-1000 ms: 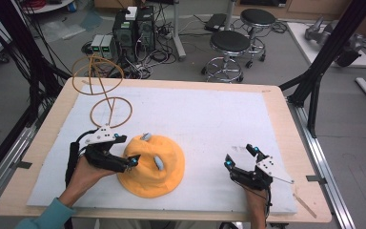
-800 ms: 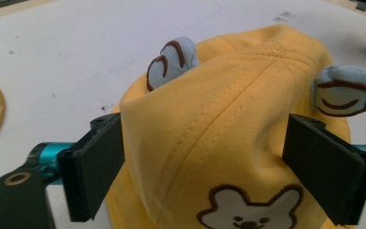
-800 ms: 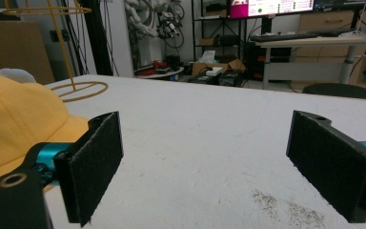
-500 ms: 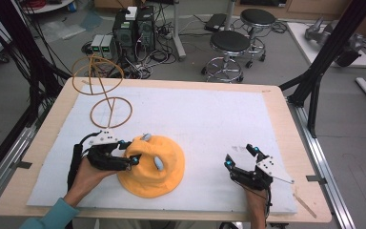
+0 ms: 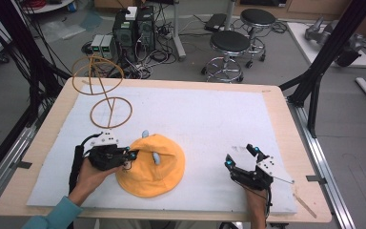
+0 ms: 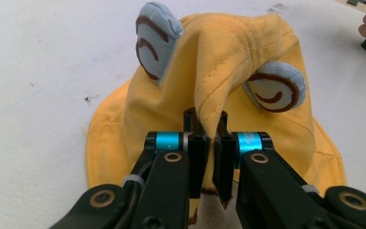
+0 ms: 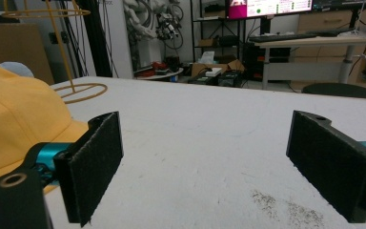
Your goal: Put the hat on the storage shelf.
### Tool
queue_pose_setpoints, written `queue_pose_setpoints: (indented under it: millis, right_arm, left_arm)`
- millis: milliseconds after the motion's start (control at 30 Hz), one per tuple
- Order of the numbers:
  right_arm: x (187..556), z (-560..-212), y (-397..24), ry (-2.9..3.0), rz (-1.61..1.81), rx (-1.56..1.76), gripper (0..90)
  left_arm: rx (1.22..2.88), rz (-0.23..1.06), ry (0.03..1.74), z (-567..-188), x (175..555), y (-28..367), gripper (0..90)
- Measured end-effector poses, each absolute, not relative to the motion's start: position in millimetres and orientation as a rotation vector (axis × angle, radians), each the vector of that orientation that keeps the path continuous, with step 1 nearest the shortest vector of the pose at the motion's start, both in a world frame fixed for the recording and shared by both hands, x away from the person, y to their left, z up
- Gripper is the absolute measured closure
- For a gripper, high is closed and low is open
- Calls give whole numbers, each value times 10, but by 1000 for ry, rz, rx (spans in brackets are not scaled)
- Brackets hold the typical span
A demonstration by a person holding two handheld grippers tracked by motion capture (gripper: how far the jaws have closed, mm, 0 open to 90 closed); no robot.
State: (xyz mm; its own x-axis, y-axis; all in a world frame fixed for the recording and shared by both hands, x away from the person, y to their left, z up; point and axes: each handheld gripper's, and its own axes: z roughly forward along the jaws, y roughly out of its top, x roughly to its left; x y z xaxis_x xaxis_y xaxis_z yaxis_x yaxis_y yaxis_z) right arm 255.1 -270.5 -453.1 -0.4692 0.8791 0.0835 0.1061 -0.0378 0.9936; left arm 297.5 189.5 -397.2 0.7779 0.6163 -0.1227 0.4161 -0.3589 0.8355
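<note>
Two sets of fingers in play. My left fingers have just been closing and now pinch a raised fold of the yellow hat, fabric between the pads. Hat lies on the white surface, just ahead of the left fingers, its two blue ears beyond the pinch. My right fingers stand wide, nothing between them, hat off to their left. Grasp looks done; lifting and carrying to the wire stand beyond my left fingers probably remains. Open room ahead; near edge close behind both hands.
</note>
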Motion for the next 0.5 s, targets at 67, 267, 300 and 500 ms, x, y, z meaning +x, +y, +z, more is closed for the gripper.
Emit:
queue_pose_setpoints:
  millis: [67, 267, 300, 500]
  right_arm:
    - [2550, -4531, -2703, 1612, 1571, 1056, 110]
    - [2550, -4531, -2704, 1612, 1570, 1055, 110]
    - [2550, -4531, -2703, 1612, 1570, 1055, 110]
    - [2552, -4531, -2704, 1612, 1566, 1049, 110]
  left_arm:
    - [2005, 269, 770, -3958, 2963, 1895, 875]
    - [1993, 286, 767, -3807, 2918, 1923, 876]
    - [1993, 294, 765, -3765, 2917, 1938, 876]
    - [1946, 331, 783, -3489, 2919, 2057, 875]
